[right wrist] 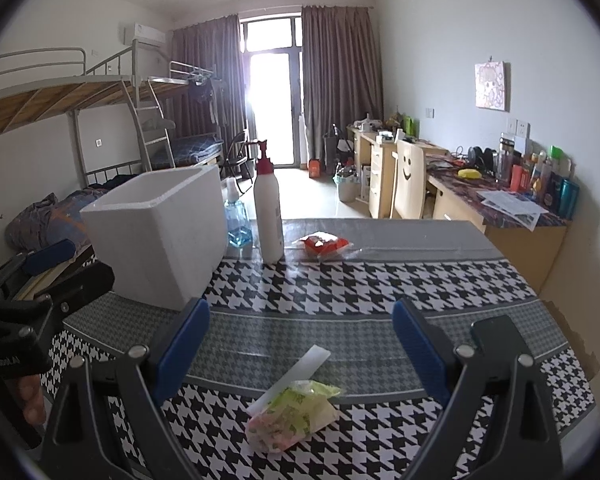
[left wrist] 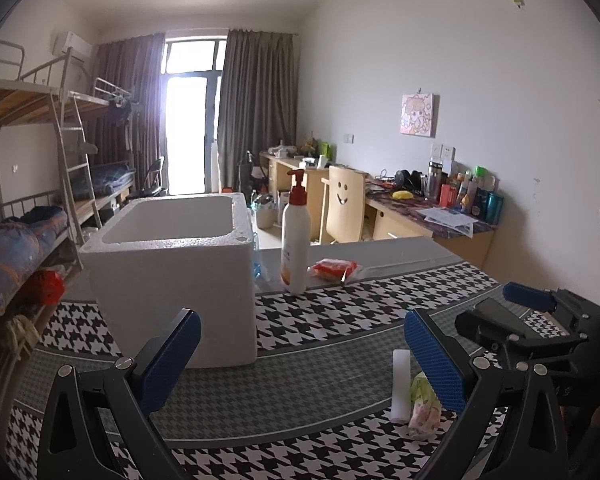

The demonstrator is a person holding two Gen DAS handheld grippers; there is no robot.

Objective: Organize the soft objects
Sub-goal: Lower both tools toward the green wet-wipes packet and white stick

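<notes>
Partial white lettering on black body of left gripper (right wrist: 8,362), seen at left edge of right wrist view: reads roughly "GenRobot.AI", small and blurred, not certain. Pump bottle (left wrist: 296,236): orange label with print, too small to read. Red packet (left wrist: 333,269): printing illegible. Papers on desk (right wrist: 513,202): text unreadable. Bottles along desk wall: labels too small. Chair back (left wrist: 345,204): cut-out smiley face, no words
</notes>
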